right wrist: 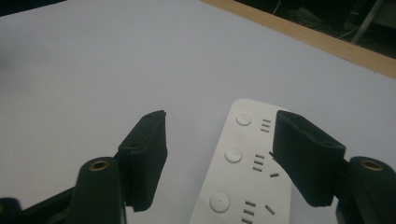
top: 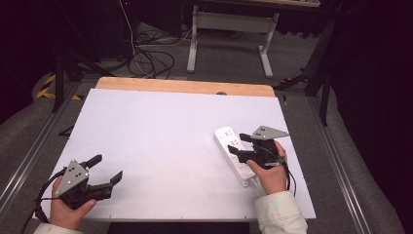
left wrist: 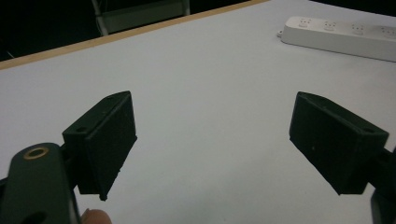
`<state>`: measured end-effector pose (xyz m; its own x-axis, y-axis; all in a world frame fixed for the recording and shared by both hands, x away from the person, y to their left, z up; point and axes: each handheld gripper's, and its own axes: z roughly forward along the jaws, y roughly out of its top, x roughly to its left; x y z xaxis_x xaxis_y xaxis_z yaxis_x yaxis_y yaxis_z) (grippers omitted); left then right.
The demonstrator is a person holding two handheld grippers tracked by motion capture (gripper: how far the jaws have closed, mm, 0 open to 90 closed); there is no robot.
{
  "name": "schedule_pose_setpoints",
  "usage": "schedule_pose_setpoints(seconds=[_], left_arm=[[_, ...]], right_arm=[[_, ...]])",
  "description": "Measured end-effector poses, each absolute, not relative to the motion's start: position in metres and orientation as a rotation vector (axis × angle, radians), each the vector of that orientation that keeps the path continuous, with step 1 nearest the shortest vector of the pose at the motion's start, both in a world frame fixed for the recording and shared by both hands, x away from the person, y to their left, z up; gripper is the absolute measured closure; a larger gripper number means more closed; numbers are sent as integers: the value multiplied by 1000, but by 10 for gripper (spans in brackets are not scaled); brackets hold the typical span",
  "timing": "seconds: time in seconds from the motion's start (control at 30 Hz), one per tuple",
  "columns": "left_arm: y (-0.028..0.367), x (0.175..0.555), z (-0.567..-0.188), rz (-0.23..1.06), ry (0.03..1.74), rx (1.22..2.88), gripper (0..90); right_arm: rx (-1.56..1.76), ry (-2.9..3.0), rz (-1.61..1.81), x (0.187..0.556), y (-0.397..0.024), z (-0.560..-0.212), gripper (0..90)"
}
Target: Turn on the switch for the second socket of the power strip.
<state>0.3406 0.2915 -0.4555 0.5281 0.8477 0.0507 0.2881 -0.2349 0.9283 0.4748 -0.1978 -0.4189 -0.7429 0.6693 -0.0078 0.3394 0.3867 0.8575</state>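
At the bottom of the high view, two hands hold tongs over the white table (top: 160,131). The left tongs (top: 108,169), at lower left, stand wide apart over bare tabletop with nothing between them. The right tongs (top: 239,145), at centre right, are also apart, straddling one edge of the white power strip (top: 234,155) without clamping it. In the right gripper view the power strip (right wrist: 243,177) lies flat at lower centre, partly between the jaws, round buttons and sockets facing up.

both black grippers carry grey three-cornered plates, brass-ringed screw holes and black cables; pale sleeves (top: 281,212) at the wrists.
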Motion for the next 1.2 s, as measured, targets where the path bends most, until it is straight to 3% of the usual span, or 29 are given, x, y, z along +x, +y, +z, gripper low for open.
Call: schedule_pose_setpoints(seconds=[0.23, 0.4, 0.43, 0.47, 0.7, 1.2], left_arm=[[291, 341, -456, 710, 948, 1780, 152], [291, 341, -456, 711, 950, 1780, 152], [291, 341, -456, 711, 949, 1781, 152], [291, 341, -456, 715, 948, 1781, 152], [291, 341, -456, 716, 951, 1783, 152], [291, 341, -456, 719, 954, 1789, 152]], right_arm=[[913, 2317, 1311, 477, -199, -421, 451], [884, 2319, 1264, 476, -199, -421, 566], [878, 2324, 1256, 476, -199, -422, 596], [861, 2337, 1227, 476, -199, -422, 691], [847, 2384, 1181, 477, -197, -423, 900], [895, 2460, 1004, 483, -190, -435, 900]])
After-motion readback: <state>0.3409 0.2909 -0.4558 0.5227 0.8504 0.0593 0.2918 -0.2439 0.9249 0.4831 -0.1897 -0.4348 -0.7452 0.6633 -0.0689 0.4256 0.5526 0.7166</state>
